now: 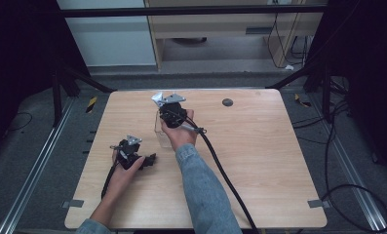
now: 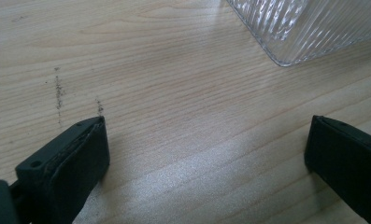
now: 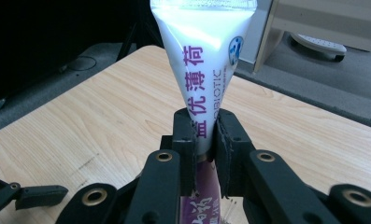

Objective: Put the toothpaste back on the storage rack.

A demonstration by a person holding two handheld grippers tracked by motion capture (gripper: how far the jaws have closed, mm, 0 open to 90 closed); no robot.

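Our right gripper (image 3: pixel 204 133) clamps a white tube (image 3: pixel 203 60) above the ribbed clear container (image 2: pixel 309 28). Left gripper (image 2: pixel 206 154) gapes wide — we'd lower straight, gently.

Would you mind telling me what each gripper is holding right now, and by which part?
The right gripper is shut on a white tube with purple lettering, clamped partway along its body below the flat crimped end. The left gripper is open over the table, holding nothing.

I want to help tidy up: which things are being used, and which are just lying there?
In use:
white squeezy tube with purple writing, pinched in the right hand-held gripper
clear ribbed plastic box
left hand-held gripper, open

Lying about:
small dark round disc
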